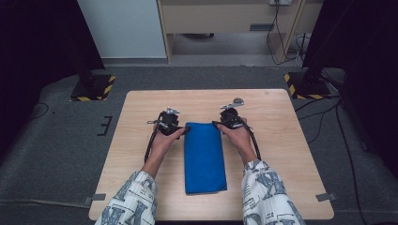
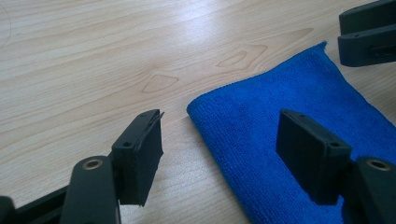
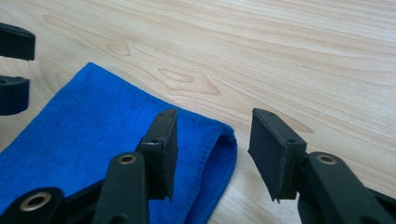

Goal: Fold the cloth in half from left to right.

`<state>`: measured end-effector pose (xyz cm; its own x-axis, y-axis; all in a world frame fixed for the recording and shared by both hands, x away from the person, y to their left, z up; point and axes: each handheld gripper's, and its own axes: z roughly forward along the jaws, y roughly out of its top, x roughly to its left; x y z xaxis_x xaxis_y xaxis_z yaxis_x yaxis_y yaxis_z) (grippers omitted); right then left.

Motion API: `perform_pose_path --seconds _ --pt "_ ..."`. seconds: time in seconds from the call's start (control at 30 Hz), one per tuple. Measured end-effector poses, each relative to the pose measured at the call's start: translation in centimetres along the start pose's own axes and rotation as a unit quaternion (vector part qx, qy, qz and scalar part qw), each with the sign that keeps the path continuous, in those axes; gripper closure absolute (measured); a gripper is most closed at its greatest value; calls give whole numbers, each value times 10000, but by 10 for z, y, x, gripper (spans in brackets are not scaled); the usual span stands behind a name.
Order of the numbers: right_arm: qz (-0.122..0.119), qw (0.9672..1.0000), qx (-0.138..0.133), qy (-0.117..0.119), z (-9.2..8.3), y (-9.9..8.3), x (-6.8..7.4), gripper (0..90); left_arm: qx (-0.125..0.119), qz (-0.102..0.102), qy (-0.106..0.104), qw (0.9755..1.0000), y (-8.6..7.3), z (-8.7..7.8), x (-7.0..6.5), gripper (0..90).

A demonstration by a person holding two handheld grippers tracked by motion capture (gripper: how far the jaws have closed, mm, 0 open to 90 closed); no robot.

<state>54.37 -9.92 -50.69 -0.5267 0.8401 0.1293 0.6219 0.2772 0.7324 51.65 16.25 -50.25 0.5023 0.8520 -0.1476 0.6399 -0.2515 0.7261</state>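
A blue cloth (image 1: 204,157), folded into a long strip, lies in the middle of the wooden table (image 1: 281,122). My left gripper (image 1: 184,130) is at the cloth's far left corner and my right gripper (image 1: 217,124) at its far right corner. In the left gripper view the jaws (image 2: 219,128) stand open astride the cloth's corner (image 2: 280,107), one pad over bare wood, the other over the cloth. In the right gripper view the jaws (image 3: 215,128) are open around the folded edge of the cloth (image 3: 93,126), and no pad presses on it. Each gripper view catches the other gripper farther off.
Two black stands with yellow-and-black striped bases sit on the grey floor behind the table, one at left (image 1: 94,86) and one at right (image 1: 305,84). Cables run across the floor at the right (image 1: 328,122). A pale cabinet (image 1: 225,18) stands beyond.
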Motion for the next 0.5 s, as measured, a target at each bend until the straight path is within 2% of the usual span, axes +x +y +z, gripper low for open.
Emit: perform_pose_path --seconds 0.17,0.27,0.37,0.43,0.5 --pt "27 10000 71 -1 11 -1 -1 516 13 -10 -16 10000 -1 2 1 320" --pt "-68 9998 158 -90 19 -2 0 513 -56 -1 -3 10000 -1 2 1 338" --pt "-112 9997 212 -82 25 -2 1 516 -53 -28 -25 10000 -1 4 4 345" --pt "-110 9996 256 -72 28 -2 2 566 -88 -28 -44 9999 -2 5 5 350" --pt "-204 9993 311 -41 29 -3 3 683 -82 -10 -25 10000 -3 8 7 363"
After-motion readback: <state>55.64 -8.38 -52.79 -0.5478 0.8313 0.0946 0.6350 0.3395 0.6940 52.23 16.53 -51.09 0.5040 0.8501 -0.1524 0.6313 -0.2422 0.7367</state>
